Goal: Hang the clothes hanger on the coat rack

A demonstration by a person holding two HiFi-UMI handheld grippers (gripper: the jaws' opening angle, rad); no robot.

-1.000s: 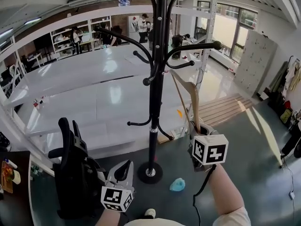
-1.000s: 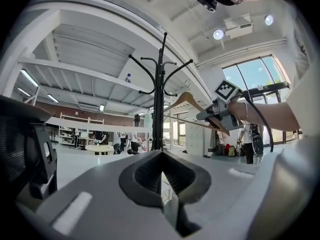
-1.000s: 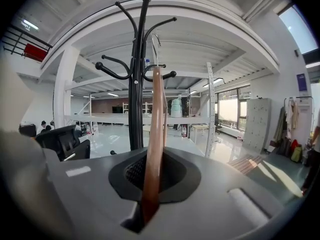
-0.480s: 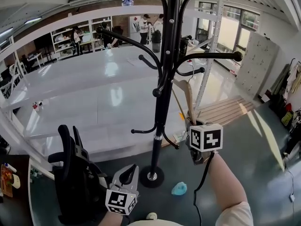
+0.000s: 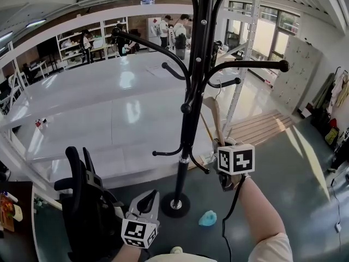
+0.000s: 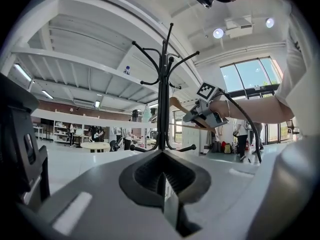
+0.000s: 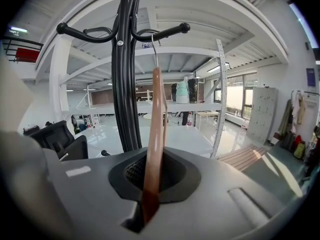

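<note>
The black coat rack (image 5: 192,91) stands on a round base (image 5: 174,203) straight ahead, with curved arms at several heights. My right gripper (image 5: 222,144) is shut on the lower end of a wooden clothes hanger (image 5: 213,116), held upright just right of the pole. In the right gripper view the hanger (image 7: 154,134) rises from the jaws, and its wire hook (image 7: 153,49) reaches a knobbed rack arm (image 7: 167,32); I cannot tell whether it rests on it. My left gripper (image 5: 147,202) hangs low by the base, shut and empty; its view shows the rack (image 6: 162,99).
A black office chair (image 5: 82,206) stands at the lower left, close to my left gripper. A light blue object (image 5: 206,218) lies on the floor right of the base. White tables (image 5: 109,113) spread behind the rack, a wooden pallet (image 5: 262,127) lies to the right.
My right gripper has carried the hanger left and closer to the pole, its hook now up at a rack arm. The left gripper has stayed low near the base.
</note>
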